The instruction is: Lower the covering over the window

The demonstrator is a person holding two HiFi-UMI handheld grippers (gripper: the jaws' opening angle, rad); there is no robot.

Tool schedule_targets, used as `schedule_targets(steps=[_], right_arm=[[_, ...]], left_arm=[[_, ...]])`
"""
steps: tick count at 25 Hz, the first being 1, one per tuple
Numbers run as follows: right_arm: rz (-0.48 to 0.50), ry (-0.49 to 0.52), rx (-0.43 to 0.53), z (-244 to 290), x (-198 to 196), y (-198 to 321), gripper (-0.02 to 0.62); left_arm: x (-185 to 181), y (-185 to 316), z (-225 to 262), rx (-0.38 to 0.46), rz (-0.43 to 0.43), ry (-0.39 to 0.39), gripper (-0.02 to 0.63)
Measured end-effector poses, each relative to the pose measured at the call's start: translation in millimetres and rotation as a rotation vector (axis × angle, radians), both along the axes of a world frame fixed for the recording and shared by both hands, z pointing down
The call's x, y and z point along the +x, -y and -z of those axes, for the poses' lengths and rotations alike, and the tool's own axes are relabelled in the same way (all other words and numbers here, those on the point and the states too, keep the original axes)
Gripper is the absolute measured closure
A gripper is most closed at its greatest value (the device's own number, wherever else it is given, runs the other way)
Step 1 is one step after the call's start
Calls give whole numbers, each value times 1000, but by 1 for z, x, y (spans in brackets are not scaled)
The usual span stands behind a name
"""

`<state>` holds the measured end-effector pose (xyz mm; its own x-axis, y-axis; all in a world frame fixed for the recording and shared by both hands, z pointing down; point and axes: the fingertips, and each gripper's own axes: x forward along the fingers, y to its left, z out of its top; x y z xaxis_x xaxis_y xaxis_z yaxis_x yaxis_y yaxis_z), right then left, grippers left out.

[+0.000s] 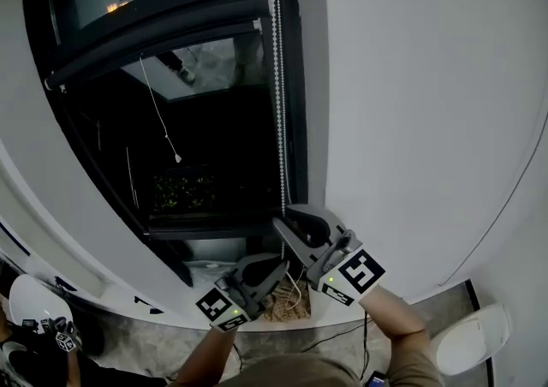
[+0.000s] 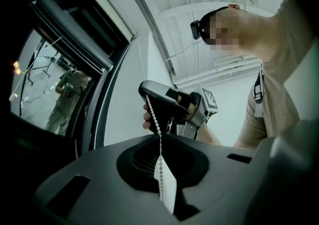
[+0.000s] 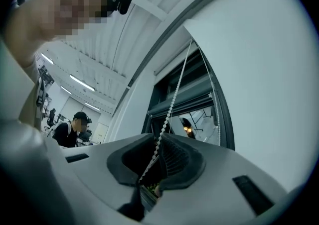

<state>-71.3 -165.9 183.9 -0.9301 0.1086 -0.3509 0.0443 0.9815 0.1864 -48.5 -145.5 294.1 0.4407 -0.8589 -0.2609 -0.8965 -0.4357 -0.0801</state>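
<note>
Although the task was to bring the blind down, the tall dark window (image 1: 214,154) beside a white wall (image 1: 411,103) stood almost fully uncovered. The blind (image 1: 145,47) sat rolled into a dark tube across the top of the frame, far above both tools. From that end a white bead chain (image 1: 276,77) dropped straight down the window's right edge, its long axis vertical. A second strand (image 2: 97,119) hung close against the frame.

Low in the head view, both hand-held tools met on the chain. The right gripper (image 1: 288,225) was the higher one and so nearer the blind. Its jaws were pressed together on the chain, which rose straight from between them. The left gripper (image 1: 267,270) sat just below and slightly to the left, its jaws likewise pinched on the same strand, with a short run of beads linking the two.

The blind lay directly overhead, so the next pull would probably run straight down along the chain, hand under hand. Whether this strand lowers or raises the blind could not be told.
</note>
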Motion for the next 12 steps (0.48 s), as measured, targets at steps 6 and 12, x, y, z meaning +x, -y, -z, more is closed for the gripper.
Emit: schedule_targets(steps=[6, 12], right_arm=[[24, 10, -74, -13, 6, 0, 578], [96, -177, -113, -88, -1, -24, 578]], left_arm=[[-20, -5, 11, 32, -68, -90, 570], [-40, -5, 91, 159, -103, -164, 478]])
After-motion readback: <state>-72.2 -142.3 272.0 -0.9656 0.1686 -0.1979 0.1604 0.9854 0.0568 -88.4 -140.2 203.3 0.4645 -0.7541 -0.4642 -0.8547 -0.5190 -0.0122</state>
